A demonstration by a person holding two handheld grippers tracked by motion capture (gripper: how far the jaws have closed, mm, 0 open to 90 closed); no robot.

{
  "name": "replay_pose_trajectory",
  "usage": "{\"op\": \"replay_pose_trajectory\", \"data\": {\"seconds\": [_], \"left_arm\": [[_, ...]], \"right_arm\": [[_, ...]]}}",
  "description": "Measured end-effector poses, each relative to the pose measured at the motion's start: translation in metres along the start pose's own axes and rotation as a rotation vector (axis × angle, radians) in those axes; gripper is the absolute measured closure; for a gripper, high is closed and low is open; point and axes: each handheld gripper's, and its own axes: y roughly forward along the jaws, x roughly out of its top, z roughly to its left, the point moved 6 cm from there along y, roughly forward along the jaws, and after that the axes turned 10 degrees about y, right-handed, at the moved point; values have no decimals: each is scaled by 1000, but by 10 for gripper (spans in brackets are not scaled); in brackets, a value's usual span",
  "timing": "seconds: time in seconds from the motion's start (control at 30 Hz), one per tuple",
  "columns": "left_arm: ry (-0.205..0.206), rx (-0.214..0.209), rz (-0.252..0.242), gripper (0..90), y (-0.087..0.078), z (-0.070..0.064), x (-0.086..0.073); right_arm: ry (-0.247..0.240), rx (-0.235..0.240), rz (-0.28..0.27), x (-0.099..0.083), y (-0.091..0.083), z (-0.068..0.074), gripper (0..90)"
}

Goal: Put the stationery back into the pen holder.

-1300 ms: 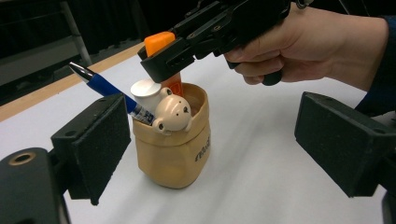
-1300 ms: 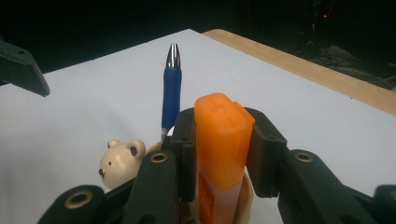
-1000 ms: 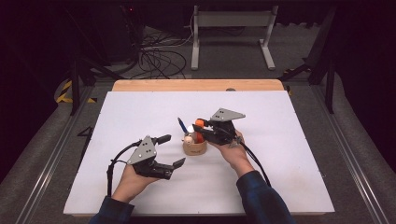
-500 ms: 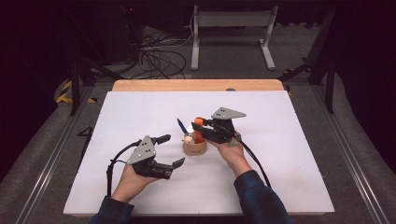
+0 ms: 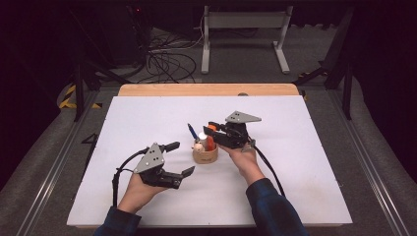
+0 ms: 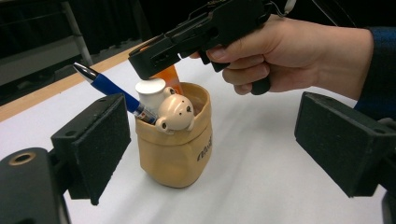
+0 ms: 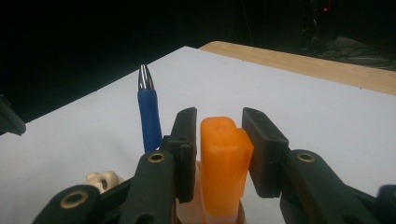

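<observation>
A small tan cup [image 5: 205, 156] stands mid-table, holding a blue pen [image 5: 192, 132], a cream bear figure [image 6: 176, 114], a white-capped item [image 6: 150, 88] and an orange marker [image 7: 224, 158]. My right gripper [image 5: 212, 129] hovers just over the cup, its jaws shut on the orange marker's upper end, whose lower end is still inside the cup. The blue pen [image 7: 149, 116] leans to the left of those jaws. My left gripper [image 5: 183, 158] rests open on the table left of the cup [image 6: 175, 149], with nothing between its wide-apart pads [image 6: 100, 144].
The white tabletop [image 5: 305, 147] has bare room on every side of the cup. A wooden strip [image 5: 206, 89] runs along its far edge. Beyond it lie cables [image 5: 167, 64] and a metal stand [image 5: 243, 29] on the floor.
My right gripper has shifted slightly left and away over the cup, the orange marker moving with it. The left gripper has stayed put.
</observation>
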Motion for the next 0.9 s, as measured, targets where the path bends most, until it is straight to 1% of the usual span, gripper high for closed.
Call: {"op": "replay_pose_trajectory", "data": {"seconds": [0.07, 0.23, 0.33, 0.43, 0.5, 0.53, 0.6, 0.63, 0.8, 0.9], "left_arm": [[-1, 1, -2, 115, 0, 0, 0], [0, -1, 2, 115, 0, 0, 0], [0, -1, 0, 115, 0, 0, 0], [2, 3, -2, 115, 0, 1, 0], [-3, 3, -2, 115, 0, 1, 0], [-3, 3, -2, 115, 0, 1, 0], [-3, 5, -2, 115, -1, 2, 0], [2, 10, -4, 115, -1, 3, 0], [-3, 13, -5, 115, -2, 3, 0], [-4, 13, -5, 115, -2, 3, 0]], "right_arm": [[0, 2, 1, 0, 0, 0, 663], [-1, 11, 3, 0, 0, 0, 611], [10, 11, 3, 0, 1, -2, 534], [27, 13, 4, -1, 1, -3, 495], [35, 30, 7, -1, 2, -2, 453], [50, 42, 9, -2, 3, -2, 440], [62, 61, 15, -4, 5, -1, 419], [61, 66, 15, -4, 6, -1, 409], [79, 86, 12, -5, 7, -1, 366], [83, 94, -1, -3, 7, -1, 313]]}}
